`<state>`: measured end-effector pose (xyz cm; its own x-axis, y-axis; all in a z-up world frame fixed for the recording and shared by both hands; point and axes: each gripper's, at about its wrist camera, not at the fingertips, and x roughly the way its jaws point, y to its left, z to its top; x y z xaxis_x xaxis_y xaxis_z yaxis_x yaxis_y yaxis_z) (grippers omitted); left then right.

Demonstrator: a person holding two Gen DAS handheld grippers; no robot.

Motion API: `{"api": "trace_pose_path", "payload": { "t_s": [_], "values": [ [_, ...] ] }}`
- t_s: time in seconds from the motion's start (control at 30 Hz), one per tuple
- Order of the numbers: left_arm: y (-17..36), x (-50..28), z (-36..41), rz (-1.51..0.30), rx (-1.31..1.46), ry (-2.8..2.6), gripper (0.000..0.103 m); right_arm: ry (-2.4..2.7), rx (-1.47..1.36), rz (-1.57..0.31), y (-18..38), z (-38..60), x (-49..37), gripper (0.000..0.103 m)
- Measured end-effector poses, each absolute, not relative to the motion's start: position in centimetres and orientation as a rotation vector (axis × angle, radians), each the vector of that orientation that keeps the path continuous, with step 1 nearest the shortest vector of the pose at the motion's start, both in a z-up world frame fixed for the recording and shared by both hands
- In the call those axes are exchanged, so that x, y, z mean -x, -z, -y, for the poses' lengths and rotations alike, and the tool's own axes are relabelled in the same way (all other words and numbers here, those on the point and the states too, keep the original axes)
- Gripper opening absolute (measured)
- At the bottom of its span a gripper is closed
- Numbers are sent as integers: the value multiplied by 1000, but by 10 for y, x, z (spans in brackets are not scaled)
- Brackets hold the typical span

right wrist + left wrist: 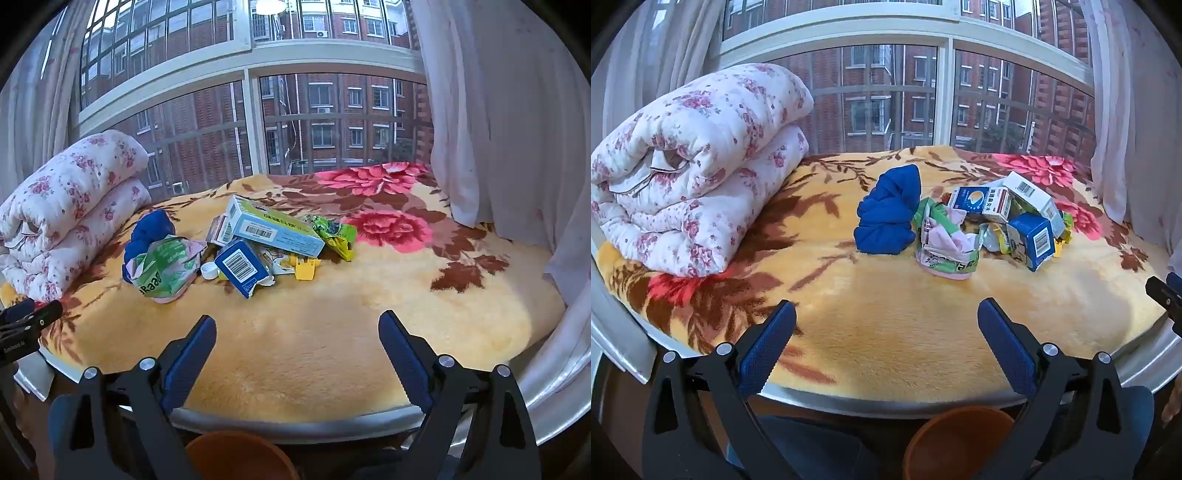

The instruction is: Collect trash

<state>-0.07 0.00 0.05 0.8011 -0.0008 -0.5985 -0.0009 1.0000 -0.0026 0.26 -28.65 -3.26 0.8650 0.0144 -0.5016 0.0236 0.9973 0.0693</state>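
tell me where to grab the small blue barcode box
Take the blue box across its two side faces near the barcoded end, which tilts up toward the camera. Come from the near side with the right tongs, already open. Its torn bottom edge looks flimsy, and the long box lies just behind it.

A wide window ledge is carrying everything, and a yellow plush blanket point(886, 332) point(295, 350) with brown leaves and red flowers is covering it. At the left end a folded white quilt point(698, 166) point(70, 206) with pink flowers is lying on the blanket. Near the middle a blue cloth point(888, 214) point(147, 232) is sitting crumpled, touching a crushed green and pink wrapper point(945, 243) point(166, 269). Just beside them a pile of trash is resting: a long white box point(1030, 195) point(273, 229), a torn blue carton point(1032, 240) point(242, 266), a green foil packet point(336, 236), a white cap point(208, 271) and a small yellow plastic piece point(306, 267).
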Motion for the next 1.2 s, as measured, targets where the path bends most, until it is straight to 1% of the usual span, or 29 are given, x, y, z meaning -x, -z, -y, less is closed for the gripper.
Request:
{"api": "trace_pose_path", "payload": {
  "t_s": [0.57,0.63,1.2],
  "values": [
    [-10,3,0,-645,8,5,96,7,-82,-537,34,286,-2,88],
    [-2,4,2,-646,9,3,96,8,-81,-538,33,286,-2,88],
    [0,4,4,-640,8,4,96,7,-77,-541,33,284,1,88]
  ]
}}
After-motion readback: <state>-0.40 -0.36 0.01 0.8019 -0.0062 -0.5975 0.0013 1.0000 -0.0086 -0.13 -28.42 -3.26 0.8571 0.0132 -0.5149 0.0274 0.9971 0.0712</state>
